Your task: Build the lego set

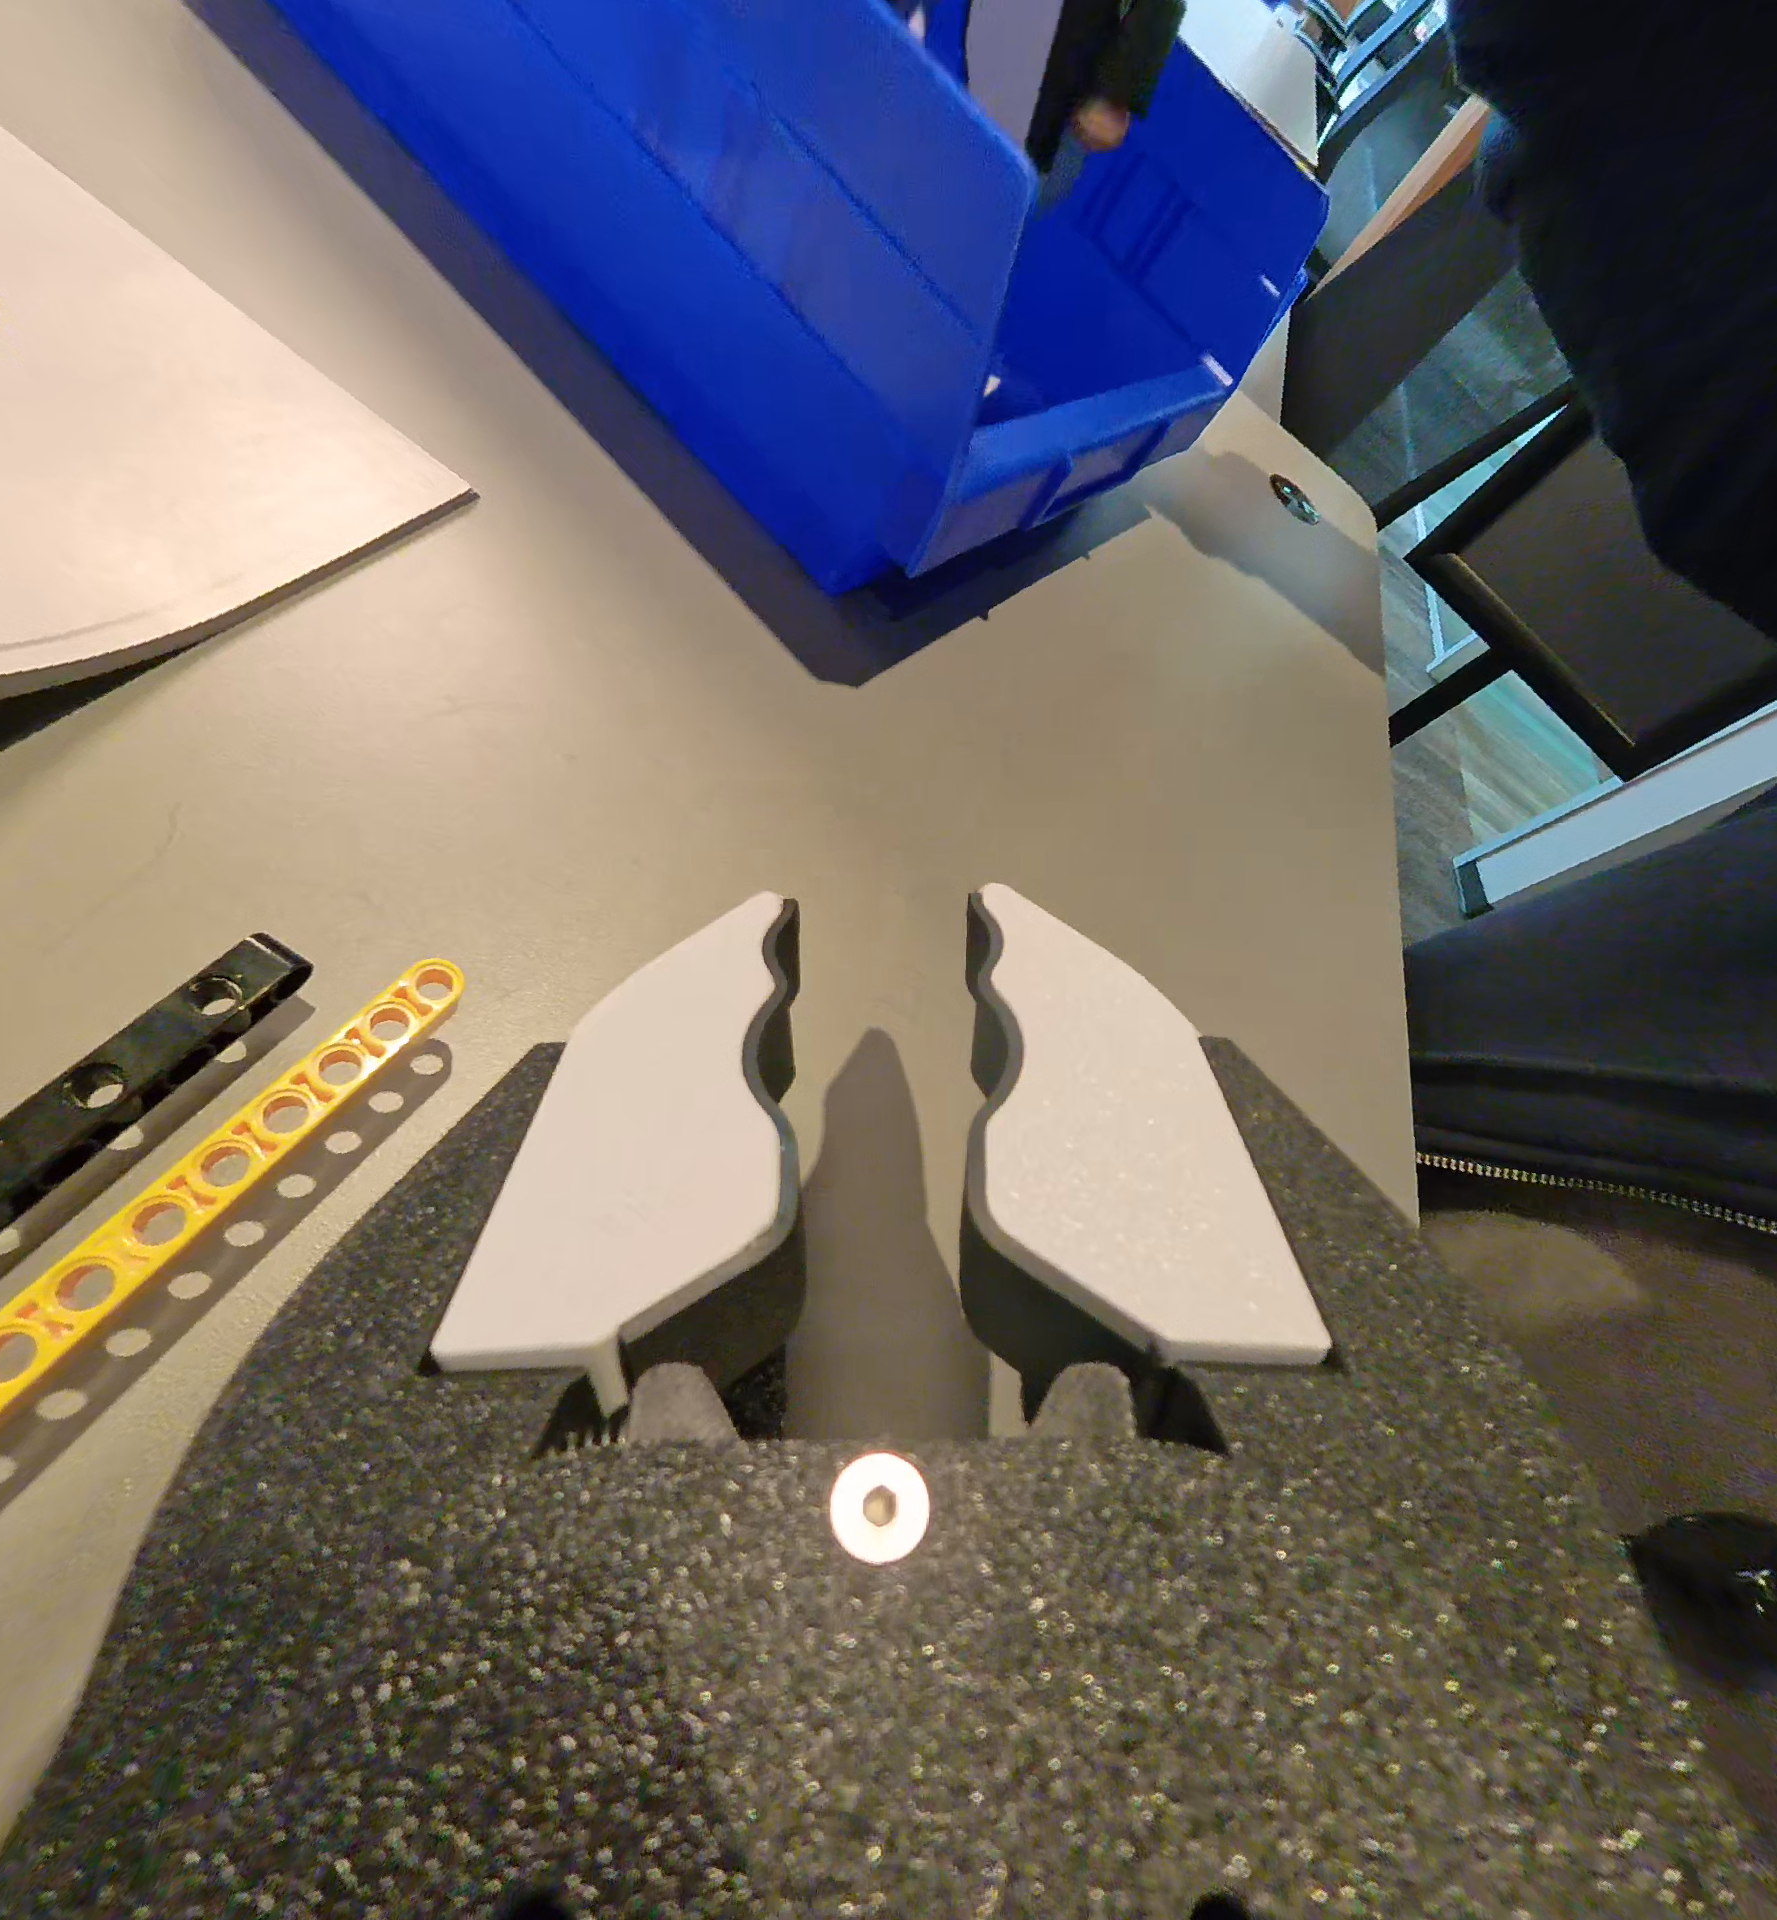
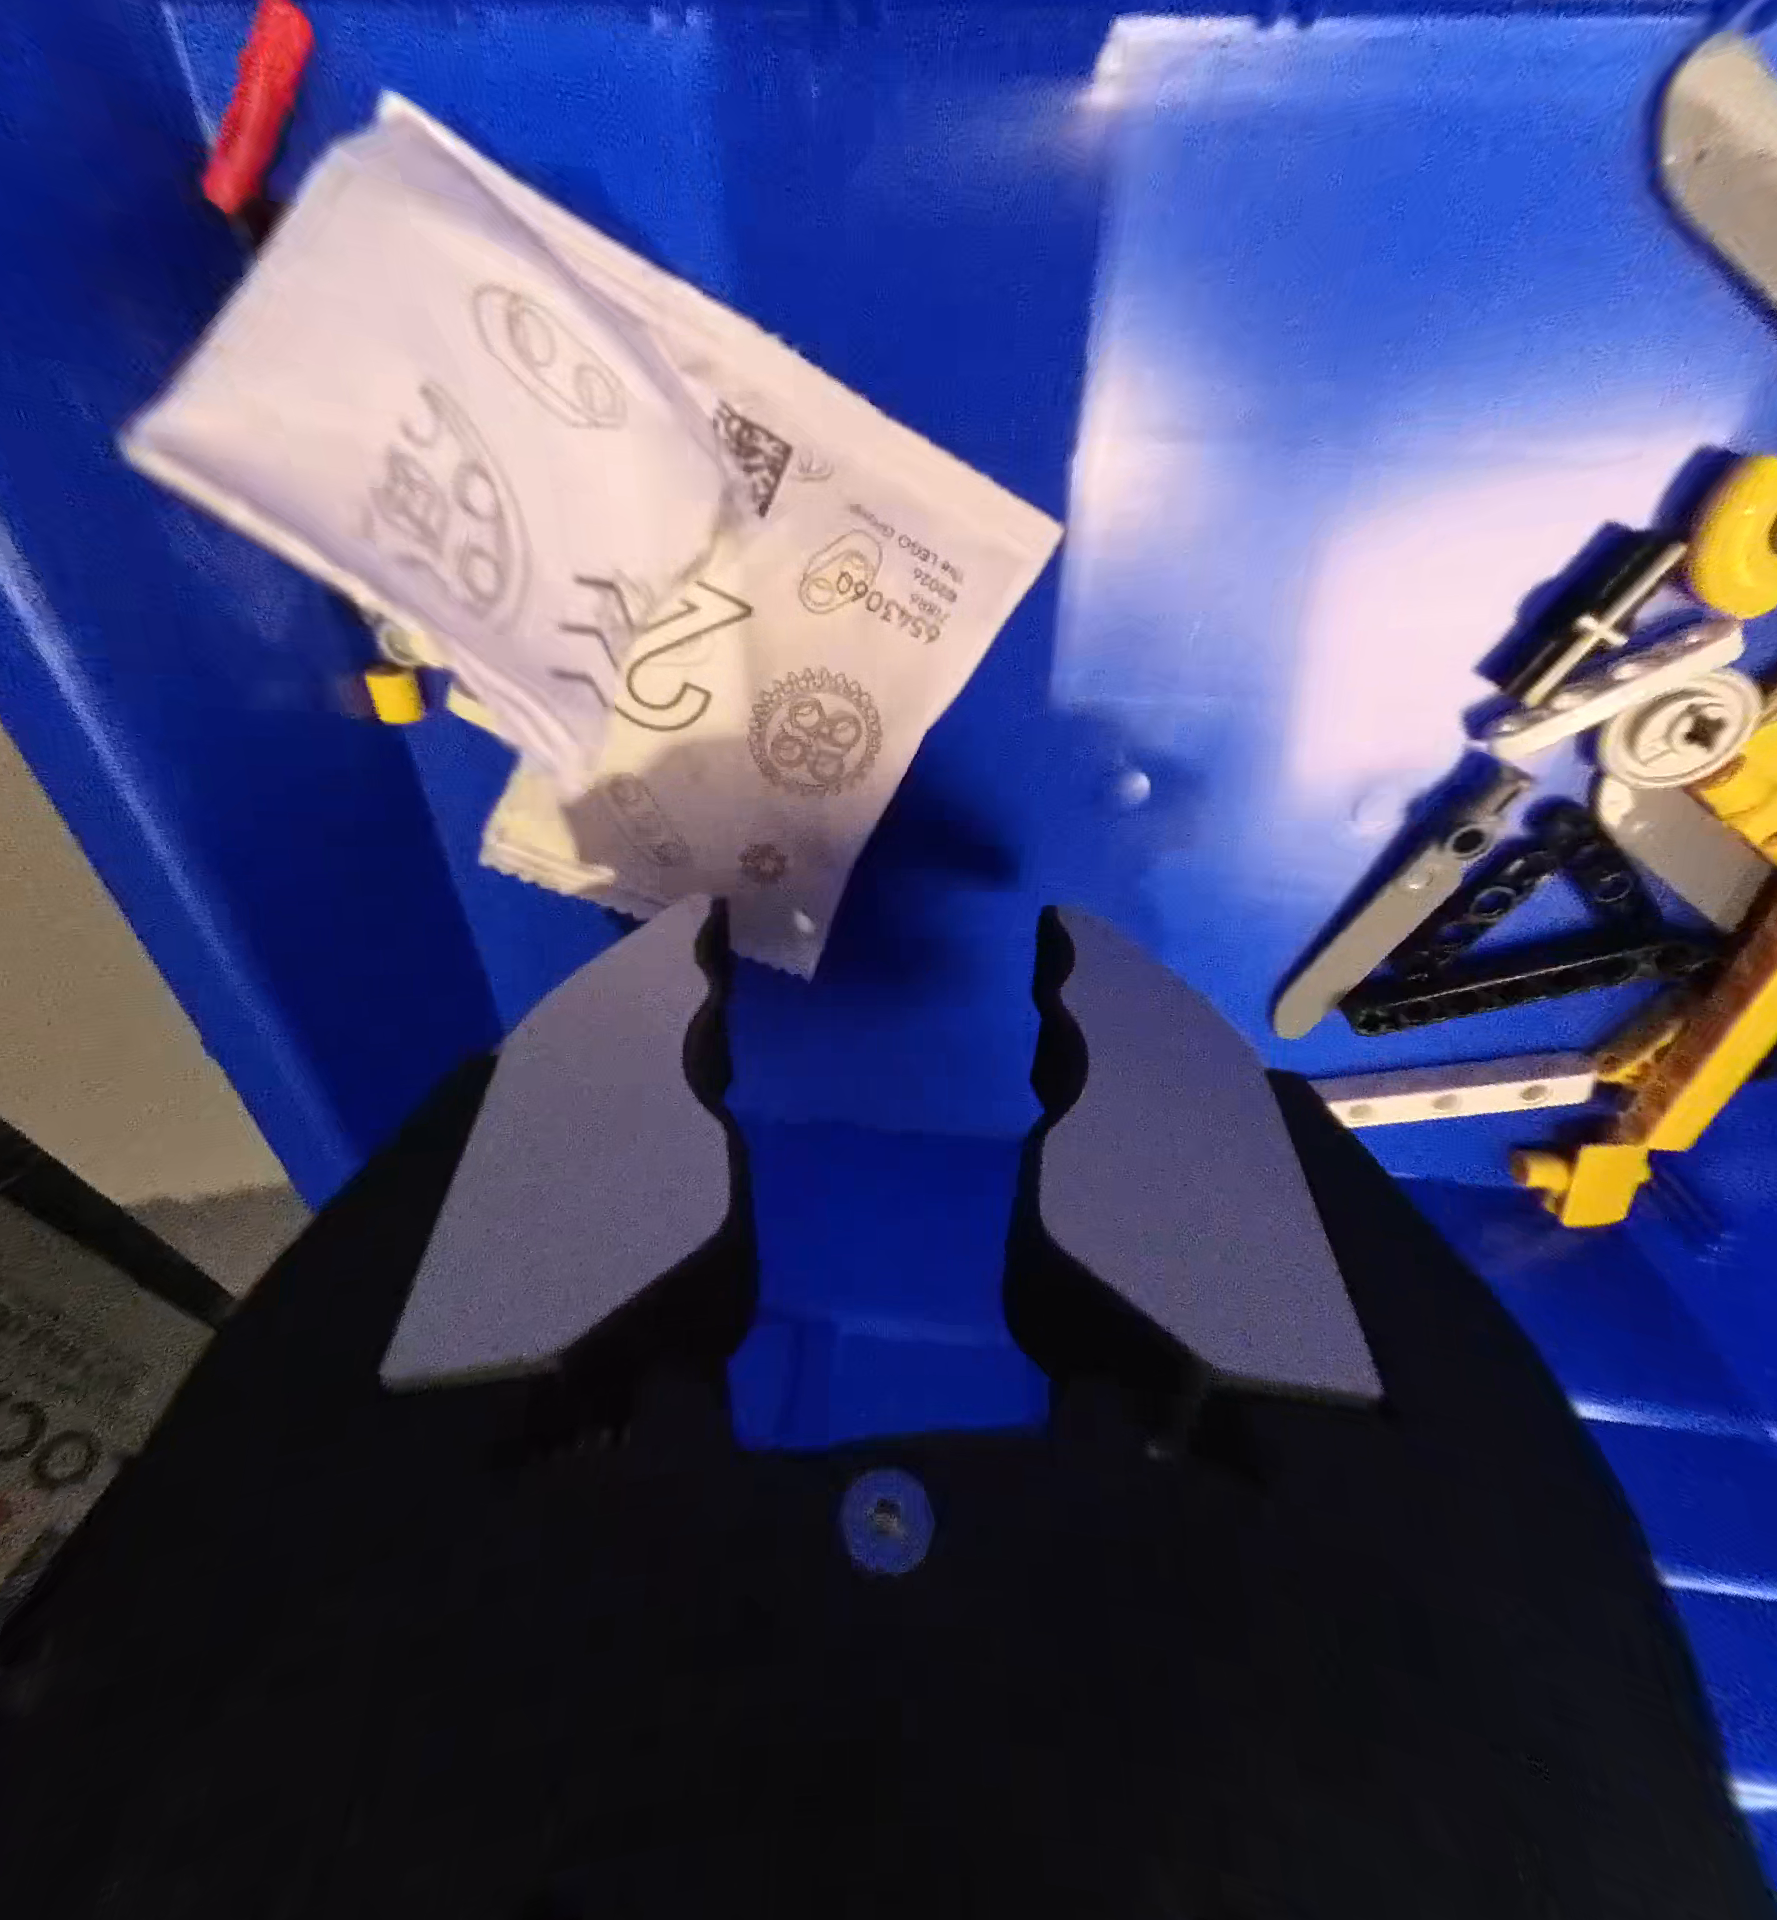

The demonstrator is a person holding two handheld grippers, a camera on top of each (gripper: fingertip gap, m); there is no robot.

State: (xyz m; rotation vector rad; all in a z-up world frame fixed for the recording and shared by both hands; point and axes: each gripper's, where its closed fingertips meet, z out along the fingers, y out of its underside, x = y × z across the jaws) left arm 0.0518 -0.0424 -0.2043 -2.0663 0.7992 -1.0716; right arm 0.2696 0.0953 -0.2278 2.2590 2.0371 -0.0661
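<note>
Your right gripper [image 2: 879, 935] hangs spread and empty inside the blue bin [image 2: 967, 260]; centre one loose piece [image 2: 1476, 935] before clenching. Left gripper [image 1: 882, 914] rests released.

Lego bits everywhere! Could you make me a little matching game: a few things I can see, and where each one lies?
Things:
1. yellow beam
2. white paper bag
3. red piece
4. left gripper

Places:
A. top corner of the blue bin
B. over bare table, open
C. on the table beside a black beam
D. on the bin floor, just ahead of the right gripper

Pairs: 1-C, 2-D, 3-A, 4-B
</note>
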